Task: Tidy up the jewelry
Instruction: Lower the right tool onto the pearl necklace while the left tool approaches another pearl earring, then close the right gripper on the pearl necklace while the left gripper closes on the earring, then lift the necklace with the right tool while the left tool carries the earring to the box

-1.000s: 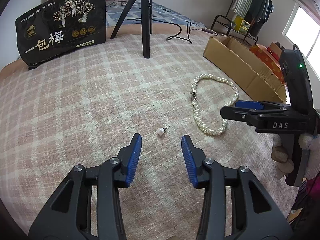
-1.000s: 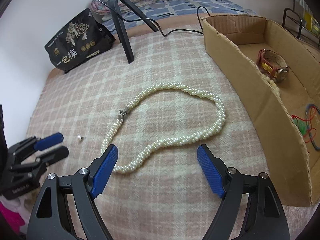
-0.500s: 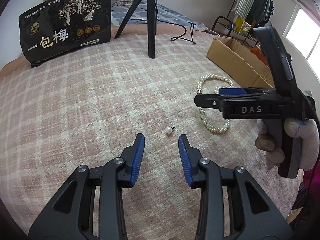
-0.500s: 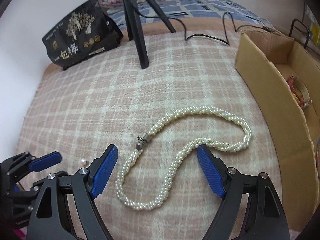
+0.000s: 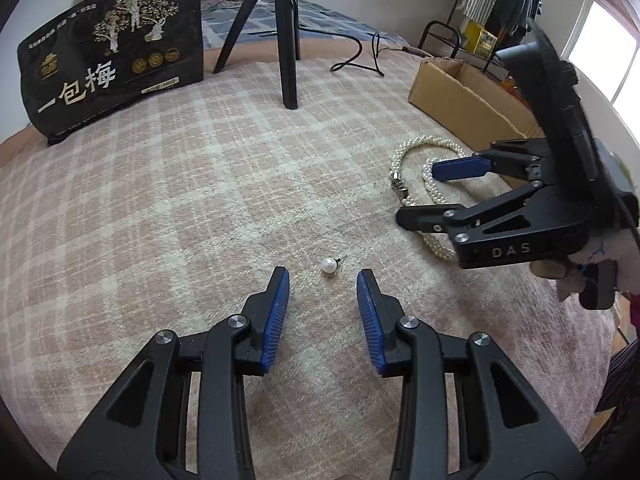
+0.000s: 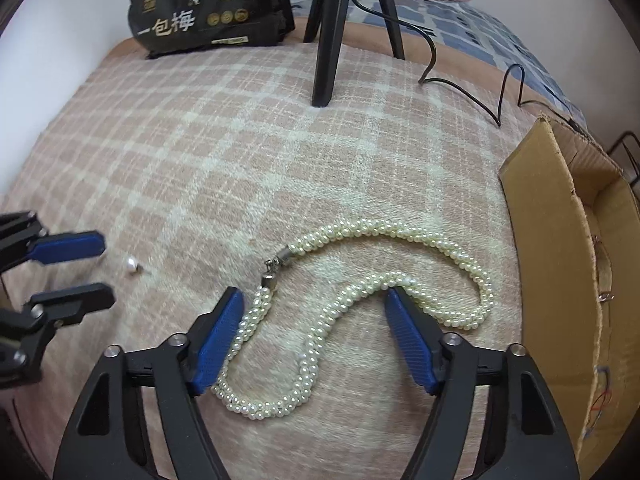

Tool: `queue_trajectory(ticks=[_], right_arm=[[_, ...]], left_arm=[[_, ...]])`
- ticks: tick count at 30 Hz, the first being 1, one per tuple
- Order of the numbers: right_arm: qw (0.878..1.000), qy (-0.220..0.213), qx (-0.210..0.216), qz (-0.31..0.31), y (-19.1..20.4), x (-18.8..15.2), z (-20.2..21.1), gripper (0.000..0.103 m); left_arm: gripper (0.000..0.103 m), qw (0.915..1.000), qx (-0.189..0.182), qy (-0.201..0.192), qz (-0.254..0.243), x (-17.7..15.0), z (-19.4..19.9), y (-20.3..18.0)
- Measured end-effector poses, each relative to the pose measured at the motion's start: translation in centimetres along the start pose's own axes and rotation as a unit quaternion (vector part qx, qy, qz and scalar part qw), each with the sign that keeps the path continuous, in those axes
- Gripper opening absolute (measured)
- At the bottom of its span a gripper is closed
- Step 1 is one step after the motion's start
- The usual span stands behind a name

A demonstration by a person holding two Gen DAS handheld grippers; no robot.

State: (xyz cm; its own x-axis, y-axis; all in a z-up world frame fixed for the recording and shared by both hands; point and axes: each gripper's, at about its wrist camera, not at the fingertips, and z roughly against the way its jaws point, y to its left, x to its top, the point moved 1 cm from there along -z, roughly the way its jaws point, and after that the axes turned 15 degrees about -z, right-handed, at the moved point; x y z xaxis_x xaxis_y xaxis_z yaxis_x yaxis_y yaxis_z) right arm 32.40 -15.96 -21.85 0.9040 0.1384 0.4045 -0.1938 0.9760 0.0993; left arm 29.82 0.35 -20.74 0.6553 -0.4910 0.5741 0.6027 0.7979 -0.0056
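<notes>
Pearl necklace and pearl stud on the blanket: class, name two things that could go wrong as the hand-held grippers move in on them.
1. The right hand-held gripper is closing around the looped pearl necklace; it may pinch only one strand, so the rest could dangle and snag.
2. The pearl stud is tiny and round, just ahead of the open left hand-held gripper; it could roll away or sink into the soft checked blanket.

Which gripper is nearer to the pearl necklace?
The right. The right gripper has its closing jaws straddling a loop of the pearl necklace, pads not yet pressing it. The left gripper sits apart from it, jaws either side of the pearl earring.
</notes>
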Motion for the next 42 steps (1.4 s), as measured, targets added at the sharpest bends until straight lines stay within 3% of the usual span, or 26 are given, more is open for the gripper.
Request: queue_trajectory(ticks=[6,8,14,18,25,33,34,42], right_arm=[[1.0,-0.002,0.005,0.005,-1.5,-0.5,0.5,0.049],[1.0,-0.002,0.012,-0.007,-2.1,-0.4,0.6,0.043],[1.0,-0.015,-0.005,-0.008,-1.2,-0.9,0.8,0.043],[1.0,-0.019,-0.004,0.004,-0.9,-0.9,0.6,0.039],[0.999,-0.016,0.002,0.038,-0.3,-1.4,1.1,0.015],[0.999,-0.028,0.027,0.018,-1.4,-2.2,1.8,0.011],[0.999,-0.03,0.03,0.013,-1.6,-2.3,1.9,0.007],[0.999,-0.039,0.038,-0.004,-2.5,-3.4,2.4,0.007]], left_arm=[[0.035,0.9996,0.014,0.001,-0.023,0.7,-0.8,-0.3],[0.03,0.9995,0.015,0.003,-0.026,0.8,-1.1,-0.4],[0.029,0.9995,0.012,0.001,-0.03,0.7,-1.5,-0.5],[0.021,0.9992,0.013,0.001,-0.038,0.6,-1.6,-0.8],[0.008,0.9988,0.012,0.003,-0.048,0.7,-1.9,-1.3],[0.007,0.999,0.015,-0.001,-0.043,0.5,-1.6,-1.4],[0.007,0.999,0.015,-0.002,-0.041,0.5,-1.5,-1.3],[0.007,0.999,0.019,-0.007,-0.041,0.3,-0.7,-1.8]])
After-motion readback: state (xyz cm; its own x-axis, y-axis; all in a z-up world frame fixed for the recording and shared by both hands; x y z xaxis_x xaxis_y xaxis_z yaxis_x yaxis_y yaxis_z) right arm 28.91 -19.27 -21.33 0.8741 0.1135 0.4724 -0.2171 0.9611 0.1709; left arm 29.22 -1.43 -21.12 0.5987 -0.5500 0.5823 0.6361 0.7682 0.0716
